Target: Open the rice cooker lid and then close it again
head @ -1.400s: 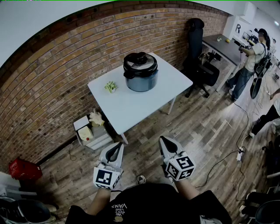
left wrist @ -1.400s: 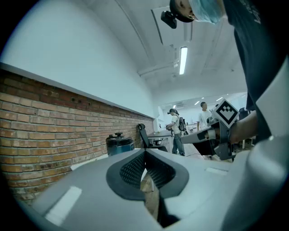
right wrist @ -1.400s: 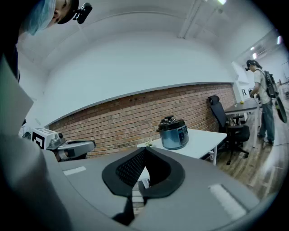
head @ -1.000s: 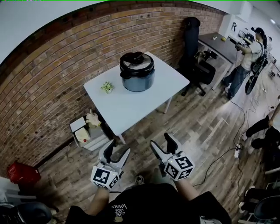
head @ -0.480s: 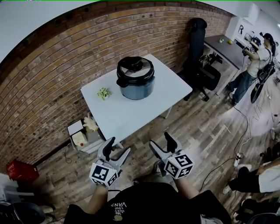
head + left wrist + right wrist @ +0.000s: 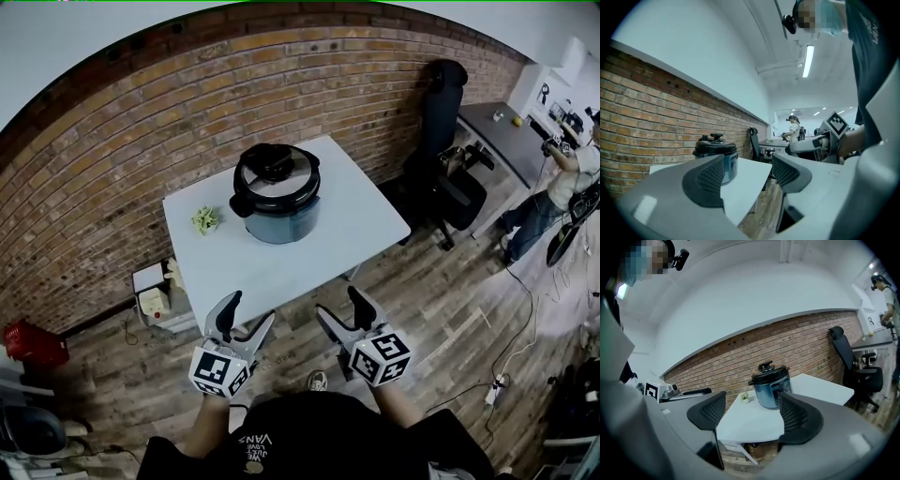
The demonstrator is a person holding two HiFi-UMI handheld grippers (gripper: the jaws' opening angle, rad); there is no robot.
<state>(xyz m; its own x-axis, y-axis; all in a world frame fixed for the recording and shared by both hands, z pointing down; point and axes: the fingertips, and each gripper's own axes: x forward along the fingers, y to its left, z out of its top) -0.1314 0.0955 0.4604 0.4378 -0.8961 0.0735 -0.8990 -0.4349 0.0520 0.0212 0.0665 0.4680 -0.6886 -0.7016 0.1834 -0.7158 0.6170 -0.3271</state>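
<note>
A blue-grey rice cooker [image 6: 275,192] with a black lid and top knob stands on the white table [image 6: 347,216], lid down. It also shows in the left gripper view as the cooker [image 6: 715,146] and in the right gripper view as the cooker [image 6: 771,383]. My left gripper [image 6: 247,314] hangs over the wooden floor just short of the table's near edge, jaws open and empty. My right gripper [image 6: 339,307] is beside it, also open and empty. Both point toward the cooker, well short of it. Nothing sits between the left gripper [image 6: 747,171] jaws or the right gripper [image 6: 752,412] jaws.
A small green plant [image 6: 204,219] sits left of the cooker. A brick wall runs behind the table. A black office chair [image 6: 445,141] and a grey desk [image 6: 506,131] stand to the right, with a person [image 6: 572,178] beyond. Boxes [image 6: 150,291] lie by the table's left leg.
Both grippers have moved forward toward the table, and their jaws have spread from nearly shut to wide. The cooker and table appear nearer and more centred.
</note>
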